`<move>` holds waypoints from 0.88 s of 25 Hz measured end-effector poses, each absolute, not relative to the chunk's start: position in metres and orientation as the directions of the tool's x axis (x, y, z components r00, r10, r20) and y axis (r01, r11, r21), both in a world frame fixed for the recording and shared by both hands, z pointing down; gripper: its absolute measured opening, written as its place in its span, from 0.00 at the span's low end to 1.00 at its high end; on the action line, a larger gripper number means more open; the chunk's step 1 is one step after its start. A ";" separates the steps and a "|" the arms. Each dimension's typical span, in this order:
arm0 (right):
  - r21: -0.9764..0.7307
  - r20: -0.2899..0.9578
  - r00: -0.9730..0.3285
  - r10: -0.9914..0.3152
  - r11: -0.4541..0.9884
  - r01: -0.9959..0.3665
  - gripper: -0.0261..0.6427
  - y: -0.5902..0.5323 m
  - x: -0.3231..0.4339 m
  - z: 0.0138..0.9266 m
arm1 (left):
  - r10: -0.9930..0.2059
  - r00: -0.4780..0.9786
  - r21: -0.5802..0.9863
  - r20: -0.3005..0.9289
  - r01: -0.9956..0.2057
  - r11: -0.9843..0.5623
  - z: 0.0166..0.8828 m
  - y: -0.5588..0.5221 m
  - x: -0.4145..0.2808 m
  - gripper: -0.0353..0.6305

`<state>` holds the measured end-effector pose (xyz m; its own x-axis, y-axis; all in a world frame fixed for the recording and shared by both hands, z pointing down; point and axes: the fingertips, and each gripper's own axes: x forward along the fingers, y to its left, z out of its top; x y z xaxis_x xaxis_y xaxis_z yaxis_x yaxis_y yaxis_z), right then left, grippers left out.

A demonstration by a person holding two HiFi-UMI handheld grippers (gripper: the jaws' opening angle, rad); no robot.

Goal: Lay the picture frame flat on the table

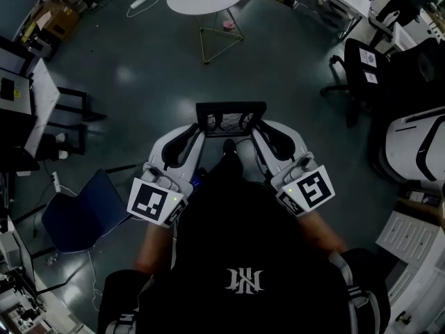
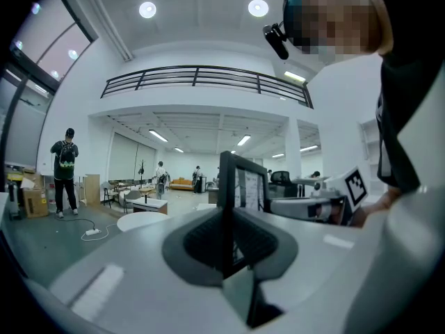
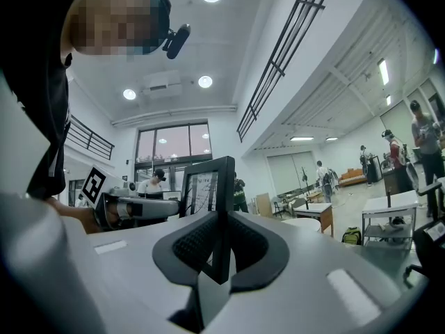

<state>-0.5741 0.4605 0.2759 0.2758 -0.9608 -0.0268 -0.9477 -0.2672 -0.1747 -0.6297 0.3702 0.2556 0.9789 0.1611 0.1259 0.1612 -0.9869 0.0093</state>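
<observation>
Looks light and stiff by its thin dark rails, likely glazed in front, so to be treated as fragile and slick on the face. Best taken by the side rails, never by the pane. Held up in the air before the body as a picture frame, roughly upright over the floor, not on any table. Pinched at its left rail in the closed left claw, and at its right rail in the closed right claw.
</observation>
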 end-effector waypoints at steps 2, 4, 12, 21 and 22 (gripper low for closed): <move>-0.176 -0.016 0.280 -0.960 -0.273 -0.946 0.09 0.452 -0.562 0.279 | 0.168 0.976 0.026 0.140 0.165 -0.986 0.261 0.362 -0.618 0.11; -0.175 -0.008 0.284 -0.959 -0.279 -0.944 0.09 0.445 -0.547 0.281 | 0.173 0.974 0.036 0.146 0.169 -0.985 0.263 0.354 -0.602 0.11; -0.157 0.025 0.307 -0.951 -0.307 -0.939 0.09 0.398 -0.481 0.278 | 0.189 0.975 0.057 0.112 0.184 -0.981 0.261 0.304 -0.532 0.11; -0.122 0.053 0.291 -0.955 -0.295 -0.948 0.09 0.323 -0.419 0.266 | 0.172 0.980 0.090 0.101 0.163 -0.982 0.255 0.231 -0.474 0.11; -0.120 0.054 0.288 -0.956 -0.293 -0.949 0.09 0.314 -0.415 0.265 | 0.171 0.980 0.092 0.100 0.162 -0.982 0.255 0.221 -0.469 0.11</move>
